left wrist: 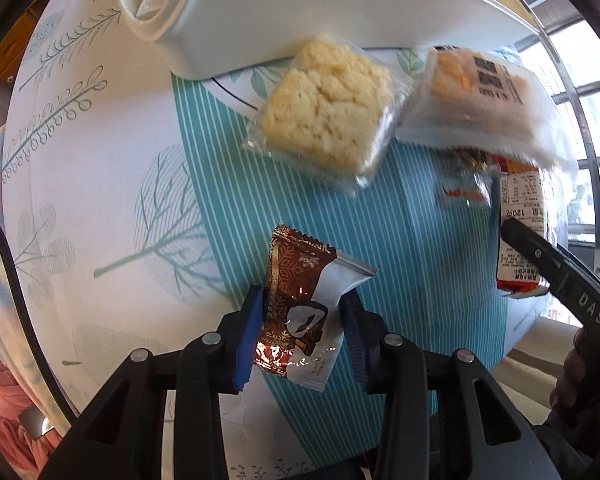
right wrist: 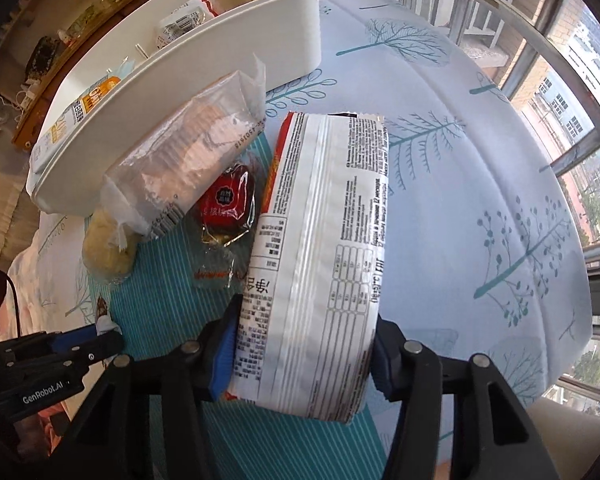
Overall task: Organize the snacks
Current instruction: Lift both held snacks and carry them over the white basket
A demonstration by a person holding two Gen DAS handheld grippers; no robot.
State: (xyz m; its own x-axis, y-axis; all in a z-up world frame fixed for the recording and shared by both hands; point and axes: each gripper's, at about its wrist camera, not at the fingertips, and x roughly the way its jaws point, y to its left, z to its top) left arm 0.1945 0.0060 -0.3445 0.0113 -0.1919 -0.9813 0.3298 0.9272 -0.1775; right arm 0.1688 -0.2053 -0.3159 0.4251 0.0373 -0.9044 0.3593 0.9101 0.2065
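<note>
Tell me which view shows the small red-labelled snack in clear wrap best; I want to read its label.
The right wrist view: the small red-labelled snack lies unblurred between the packets, label facing the camera. The left wrist view shows it only blurred and half hidden under a white packet.

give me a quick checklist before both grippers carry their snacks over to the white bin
1. Left gripper clamped on brown wrapper snack: ok.
2. Right gripper clamped on large white packet: ok.
3. White bin has free room: ok, its near end looks bare.
4. Pale cookie pack and clear wafer pack lie in the way to the bin: not ok.
5. Packet clear of red-label snack: cannot tell.
</note>
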